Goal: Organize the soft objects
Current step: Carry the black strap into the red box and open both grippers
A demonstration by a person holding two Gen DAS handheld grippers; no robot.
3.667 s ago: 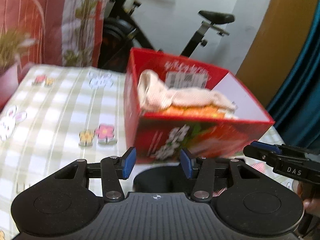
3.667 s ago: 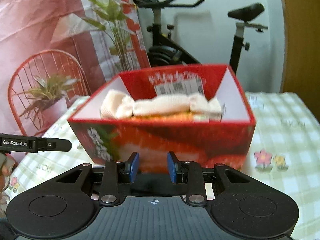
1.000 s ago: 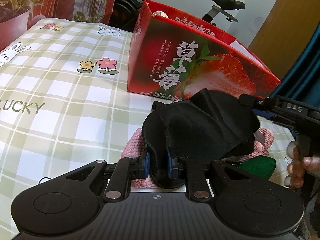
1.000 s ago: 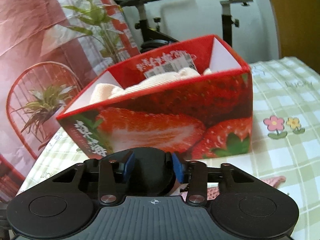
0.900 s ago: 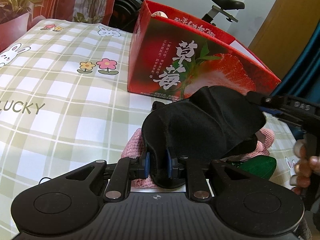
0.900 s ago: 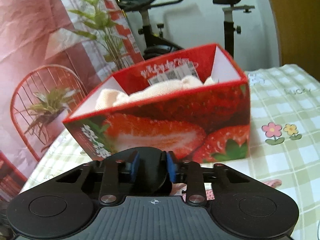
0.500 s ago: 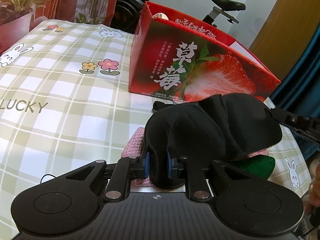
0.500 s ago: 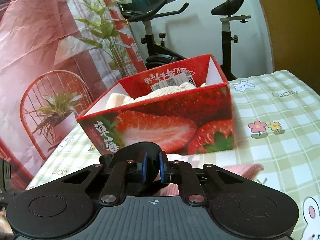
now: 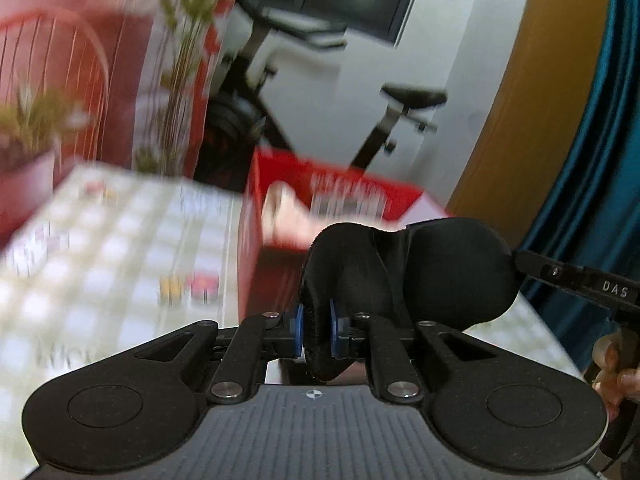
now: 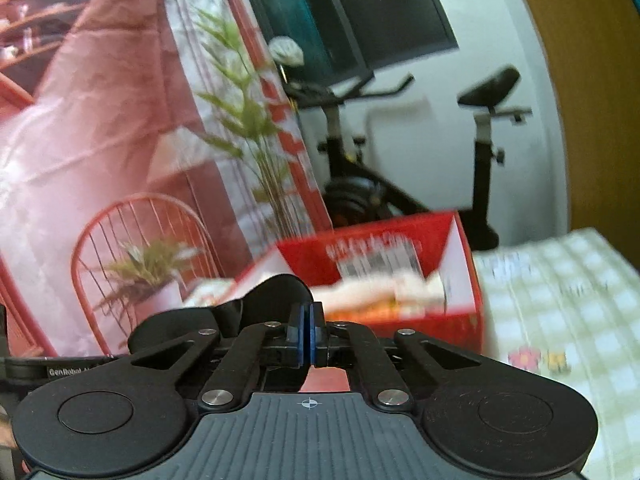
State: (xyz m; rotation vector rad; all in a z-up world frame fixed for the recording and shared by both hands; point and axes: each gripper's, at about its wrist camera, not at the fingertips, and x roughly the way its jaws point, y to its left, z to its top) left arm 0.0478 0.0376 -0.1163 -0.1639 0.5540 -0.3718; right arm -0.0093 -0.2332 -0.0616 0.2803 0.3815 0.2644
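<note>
Between the blue pads of the left gripper point(image 9: 315, 330) sat one end of a black sleep mask point(image 9: 404, 276), pads clamped on the fabric. Right gripper point(image 10: 306, 340) had its pads pressed together on the mask's other end; only a thin edge showed between them. In the left wrist view the right gripper point(image 9: 516, 262) met the mask's far lobe at its right edge.

Changed since a second ago: mask was lying on a pink knit item on the tablecloth, right jaws were half apart around it. Now both ends were pinched and the mask hung clear of the cloth, stretched between the two grippers, both raised. Pink item no longer in view. Heavy blur in both views. Pickup looks done; carry to box is the step in hand, my read.

Ahead of both grippers, slightly below: red strawberry box point(image 9: 280, 184), top open, a cream cloth point(image 10: 384, 286) and something orange already inside. Mask bottom looked about level with the near rim from the left wrist view, clearance hard to judge. Free room inside seemed to be near the front wall, above the cream cloth. Checked tablecloth point(image 9: 100, 248) to the left of the box was bare. Person's hand point(image 9: 612, 368) on the right gripper's handle, low right.
</note>
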